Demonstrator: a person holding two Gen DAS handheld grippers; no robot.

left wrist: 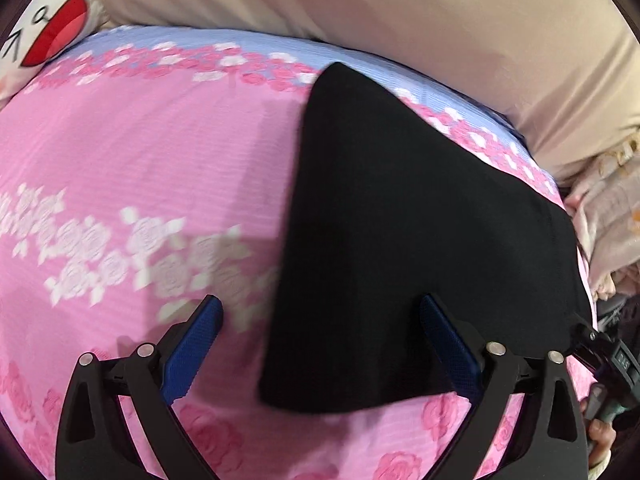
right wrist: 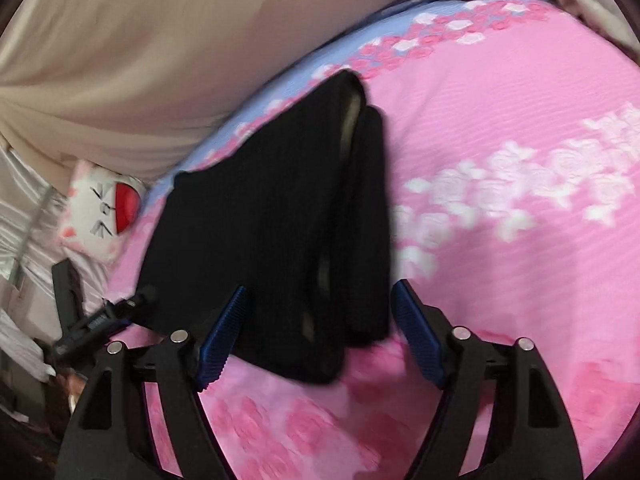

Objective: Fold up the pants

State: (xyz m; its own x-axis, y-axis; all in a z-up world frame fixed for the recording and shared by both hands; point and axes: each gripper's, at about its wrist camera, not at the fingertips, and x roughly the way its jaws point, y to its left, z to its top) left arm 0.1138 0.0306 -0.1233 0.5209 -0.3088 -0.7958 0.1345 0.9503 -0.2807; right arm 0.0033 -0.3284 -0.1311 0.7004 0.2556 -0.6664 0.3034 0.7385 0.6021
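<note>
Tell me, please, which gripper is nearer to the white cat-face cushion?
Left. The left gripper works on that side of the black folded pants; the right gripper sits opposite the cushion.

You're looking at a pink bedspread (left wrist: 140,152) printed with white and deeper pink roses, with a pale blue band along its far edge. Behind it sits a big beige cushion (left wrist: 400,12) — and beside that a white cat-face pillow (right wrist: 102,208), red mouth open.

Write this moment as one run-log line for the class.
task: fold pants | black pants: folded, lying on pink floral bedspread | left claw: open | right claw: open, holding nothing
</note>
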